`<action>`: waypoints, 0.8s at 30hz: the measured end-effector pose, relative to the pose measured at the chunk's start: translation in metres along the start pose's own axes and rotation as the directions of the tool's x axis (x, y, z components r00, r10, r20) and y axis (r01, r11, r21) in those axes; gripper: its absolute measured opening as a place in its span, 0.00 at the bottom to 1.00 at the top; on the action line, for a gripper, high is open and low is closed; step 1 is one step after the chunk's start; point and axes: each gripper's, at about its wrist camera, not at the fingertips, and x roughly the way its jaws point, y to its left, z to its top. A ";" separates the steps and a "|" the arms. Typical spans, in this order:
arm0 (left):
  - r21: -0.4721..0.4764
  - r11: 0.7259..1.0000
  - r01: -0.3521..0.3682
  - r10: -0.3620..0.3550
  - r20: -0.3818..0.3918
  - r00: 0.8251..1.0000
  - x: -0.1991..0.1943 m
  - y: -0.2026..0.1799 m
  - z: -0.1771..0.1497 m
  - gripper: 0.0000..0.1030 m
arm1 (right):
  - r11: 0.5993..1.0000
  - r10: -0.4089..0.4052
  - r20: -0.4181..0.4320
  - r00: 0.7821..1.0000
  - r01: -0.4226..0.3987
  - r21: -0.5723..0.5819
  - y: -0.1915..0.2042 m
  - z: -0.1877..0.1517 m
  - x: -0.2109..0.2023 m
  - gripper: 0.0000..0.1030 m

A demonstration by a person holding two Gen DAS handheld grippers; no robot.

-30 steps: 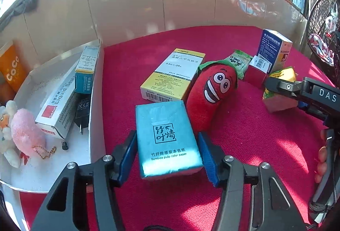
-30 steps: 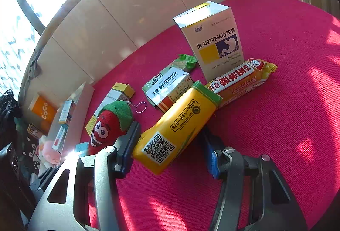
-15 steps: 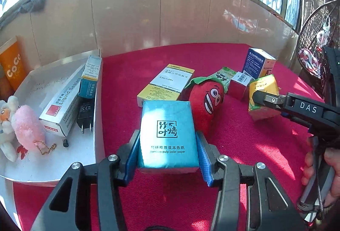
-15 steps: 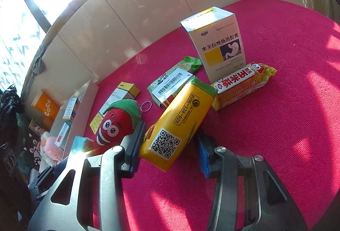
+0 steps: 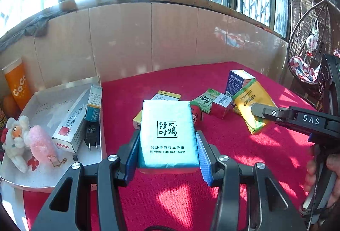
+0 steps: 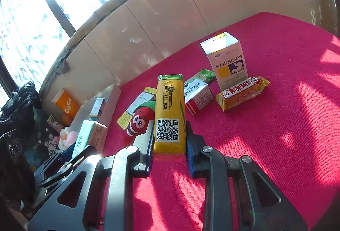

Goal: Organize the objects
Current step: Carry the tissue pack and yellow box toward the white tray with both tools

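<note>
Item one: teal tissue pack, black logo, pinched by our left gripper above the red cloth. Item two: yellow pouch, QR label, green end; our right gripper has just closed on it.

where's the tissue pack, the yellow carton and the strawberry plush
tissue pack (image 5: 167,135), left wrist view, on its printed top face
yellow carton (image 6: 169,112), right wrist view, on its front face above the QR code
strawberry plush (image 6: 139,122), right wrist view, on its red face
</note>
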 end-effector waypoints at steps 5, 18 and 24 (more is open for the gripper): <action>-0.011 1.000 -0.007 0.007 0.030 1.000 -0.010 0.003 0.005 0.48 | 0.999 0.030 0.013 0.999 -0.030 -0.021 0.015 0.004 -0.010 0.23; -0.065 0.998 -0.018 0.023 0.072 0.997 -0.026 0.022 0.006 0.48 | 0.994 0.086 -0.011 0.996 -0.086 -0.067 0.045 0.004 -0.014 0.23; -0.101 0.995 -0.019 0.028 0.091 0.995 -0.033 0.036 0.005 0.48 | 0.991 0.094 -0.028 0.995 -0.096 -0.097 0.063 0.003 -0.009 0.23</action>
